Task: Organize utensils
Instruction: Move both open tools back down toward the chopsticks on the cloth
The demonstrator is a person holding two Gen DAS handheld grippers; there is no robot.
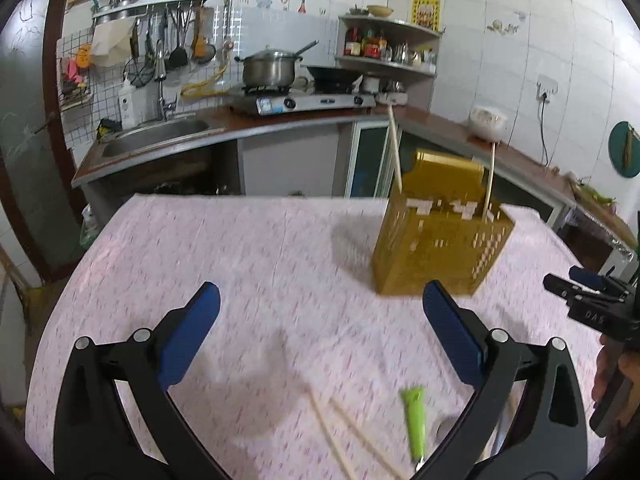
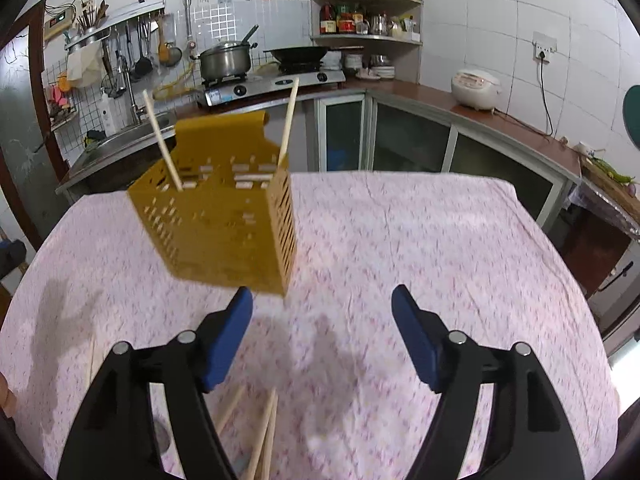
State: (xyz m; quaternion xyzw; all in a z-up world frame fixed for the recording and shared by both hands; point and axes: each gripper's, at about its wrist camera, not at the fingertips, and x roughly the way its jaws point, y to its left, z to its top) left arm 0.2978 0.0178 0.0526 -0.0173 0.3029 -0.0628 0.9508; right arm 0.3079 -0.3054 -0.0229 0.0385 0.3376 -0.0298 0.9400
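1. The yellow plastic holder with slots (image 1: 436, 236) is standing on the pink flowery tablecloth (image 1: 240, 260), with two wooden chopsticks (image 1: 395, 148) sticking up inside.
2. The left gripper (image 1: 320, 336) is hanging wide open before the holder, holding nothing.
3. The right gripper (image 2: 322, 336) is open too, empty.
4. More wooden chopsticks (image 2: 264, 436) and a green-handled utensil (image 1: 415, 420) are lying nearer than the holder.

The only lettering I can read is "DAS", white on the black body of the right hand-held gripper (image 1: 582, 292) at the frame's edge. The yellow poster (image 1: 426, 15) on the wall tiles carries print (too small and blurred for me to read).
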